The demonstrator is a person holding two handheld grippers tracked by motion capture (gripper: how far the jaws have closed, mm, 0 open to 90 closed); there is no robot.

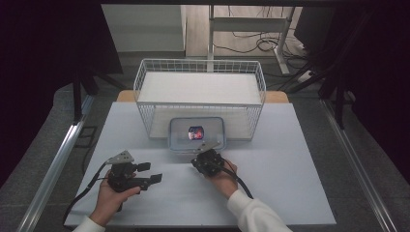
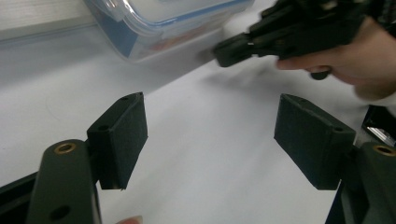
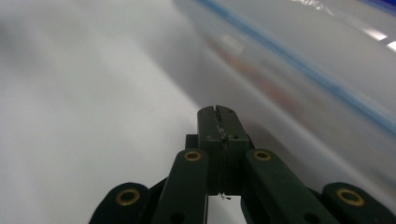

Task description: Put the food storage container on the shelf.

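Note:
A clear plastic container with a blue-rimmed lid stands on the white table, just in front of the wire basket; something small, red and dark lies inside it. My right gripper is at the container's near edge, pointing at it. Its jaws are shut with nothing between them, and the container's wall is blurred close ahead. My left gripper hovers low at the left, apart from the container. Its jaws are open and empty. It looks towards the container and the right gripper.
A white wire basket stands at the back of the table, its front wall touching or nearly touching the container. Black cables trail from both grippers towards the table's near edge. Bare white table lies to the right of my right hand.

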